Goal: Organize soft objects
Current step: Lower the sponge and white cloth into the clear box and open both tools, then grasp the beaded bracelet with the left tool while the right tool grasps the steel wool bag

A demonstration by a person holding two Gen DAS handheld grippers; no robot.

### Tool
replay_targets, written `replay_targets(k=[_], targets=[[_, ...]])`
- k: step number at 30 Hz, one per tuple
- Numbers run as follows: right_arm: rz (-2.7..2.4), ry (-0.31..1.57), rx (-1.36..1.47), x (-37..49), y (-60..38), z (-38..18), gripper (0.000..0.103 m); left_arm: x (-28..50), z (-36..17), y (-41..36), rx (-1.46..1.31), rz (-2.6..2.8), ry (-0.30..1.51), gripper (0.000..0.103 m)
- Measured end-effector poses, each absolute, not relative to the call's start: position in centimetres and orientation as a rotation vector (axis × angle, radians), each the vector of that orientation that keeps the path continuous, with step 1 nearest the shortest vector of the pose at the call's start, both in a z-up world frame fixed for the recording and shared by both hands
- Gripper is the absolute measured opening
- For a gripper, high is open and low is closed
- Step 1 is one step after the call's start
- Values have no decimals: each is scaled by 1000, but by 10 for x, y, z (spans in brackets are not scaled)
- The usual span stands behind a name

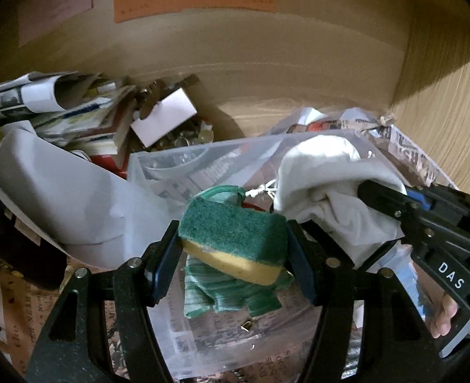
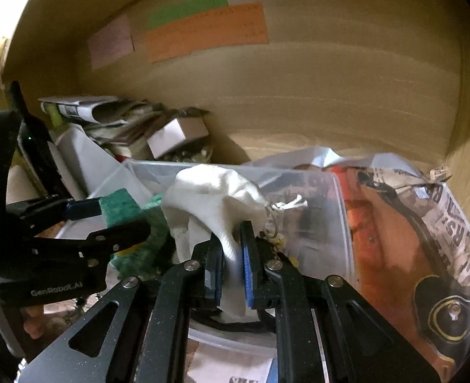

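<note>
L gripper (image 1: 233,252) pinches the scrub sponge (image 1: 235,239) and R gripper (image 2: 231,271) pinches the white drawstring pouch (image 2: 212,198), both held above the clear plastic bin (image 1: 158,162), prob. for dropping in.

A green-and-yellow rectangular scouring sponge (image 1: 235,242) is hanging tilted above a striped green cloth (image 1: 228,296), just beside a crumpled white drawstring fabric pouch (image 1: 330,185).
</note>
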State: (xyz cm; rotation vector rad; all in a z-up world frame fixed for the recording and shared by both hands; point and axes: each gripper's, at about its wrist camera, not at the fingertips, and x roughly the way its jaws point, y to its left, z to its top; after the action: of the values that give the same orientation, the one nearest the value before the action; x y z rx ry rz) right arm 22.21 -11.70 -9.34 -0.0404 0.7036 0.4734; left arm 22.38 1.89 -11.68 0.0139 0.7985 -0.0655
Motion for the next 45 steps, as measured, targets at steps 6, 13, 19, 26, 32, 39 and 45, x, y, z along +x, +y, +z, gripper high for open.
replay_targets(k=[6,13,19,26,32,39,45], targets=[[459,724,-63,224,-114,-96,13,224,-120,17,20,-78,813,70],[457,681,-73,214,-118,-86,53,212,-112,16,24,-88,791,79],[462,607,-85,197,-123,-66,64,192,-91,20,4,-100,731,86],[496,527,-68,168,-128,-44,79,155,-64,26,6,-115,639,96],[546,524,-95,144,-119,-48,82,124,-61,37,20,-95,621,100],[587,603,-98,130,-113,-71,82,103,-90,51,19,-77,709,101],[637,722,-143,125,-98,-102,82,103,-130,61,5,-65,823,101]])
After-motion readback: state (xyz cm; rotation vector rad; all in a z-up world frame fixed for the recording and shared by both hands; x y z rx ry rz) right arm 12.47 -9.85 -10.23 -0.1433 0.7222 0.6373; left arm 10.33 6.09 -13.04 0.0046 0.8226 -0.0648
